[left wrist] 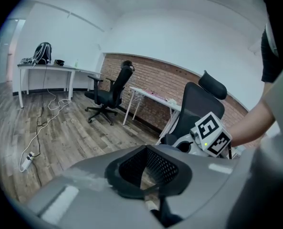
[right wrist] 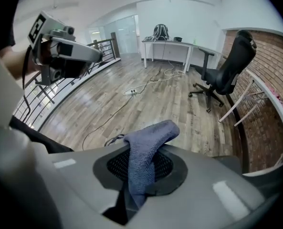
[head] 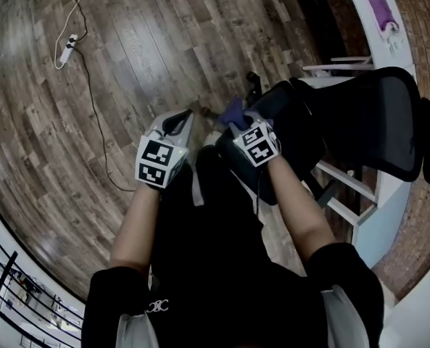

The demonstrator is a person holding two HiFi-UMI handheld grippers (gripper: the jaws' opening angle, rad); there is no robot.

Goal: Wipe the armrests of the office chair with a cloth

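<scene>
The right gripper (right wrist: 139,171) pinches the cloth (right wrist: 148,137), plain only in its own view; the left gripper (left wrist: 148,171) seems closed, empty. The office chair (head: 378,118) stands beside.

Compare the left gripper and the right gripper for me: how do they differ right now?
The right gripper clamps a blue cloth; the left gripper holds nothing. In the head view the right gripper overlaps the black office chair, while the left gripper shows against the wooden floor, clear of the chair. Both have their jaws shut.
</scene>
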